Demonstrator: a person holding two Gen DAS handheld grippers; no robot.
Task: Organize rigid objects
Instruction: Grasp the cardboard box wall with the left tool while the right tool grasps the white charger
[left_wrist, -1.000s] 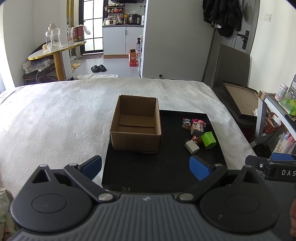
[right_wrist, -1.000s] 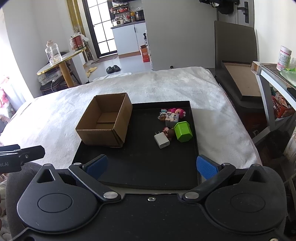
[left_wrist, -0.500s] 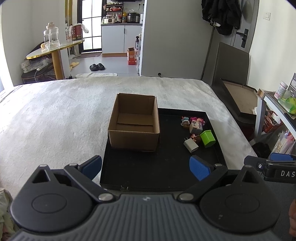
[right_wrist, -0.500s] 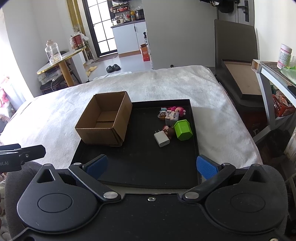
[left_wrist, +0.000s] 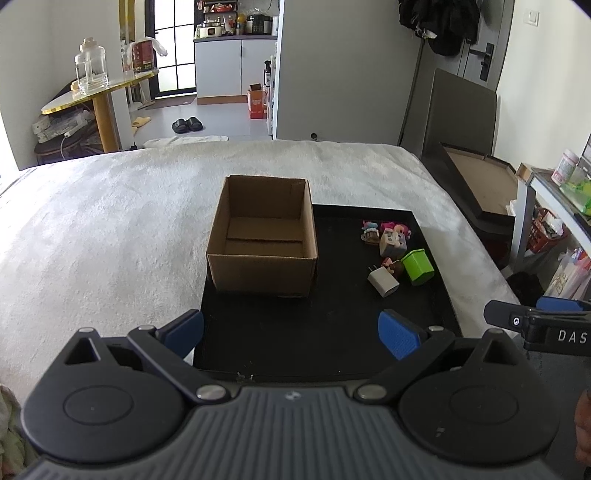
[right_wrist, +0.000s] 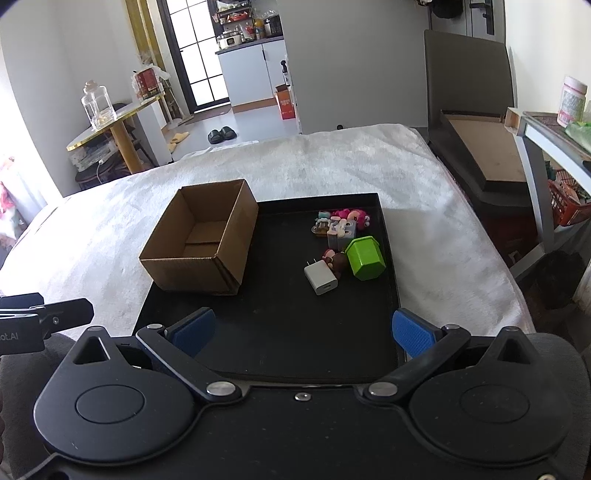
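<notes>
An open, empty cardboard box (left_wrist: 263, 236) (right_wrist: 201, 236) stands at the left of a black tray (left_wrist: 325, 332) (right_wrist: 295, 332) on a white blanket. At the tray's right lie a white charger (left_wrist: 383, 282) (right_wrist: 320, 277), a green block (left_wrist: 418, 266) (right_wrist: 365, 257), a grey printed cube (left_wrist: 392, 242) (right_wrist: 341, 232) and small pink figures (left_wrist: 388, 226) (right_wrist: 351, 215). My left gripper (left_wrist: 291, 332) is open and empty over the tray's near edge. My right gripper (right_wrist: 301, 330) is open and empty there too.
The white blanket (left_wrist: 92, 236) covers the surface around the tray. A dark chair with a flat cardboard box (left_wrist: 480, 177) stands to the right, beside a shelf (right_wrist: 554, 140). A round table with a glass jar (left_wrist: 90, 74) is far left.
Both grippers have shifted slightly; the box and tray sit a little lower and nearer in the views. Nothing was taken hold of.
</notes>
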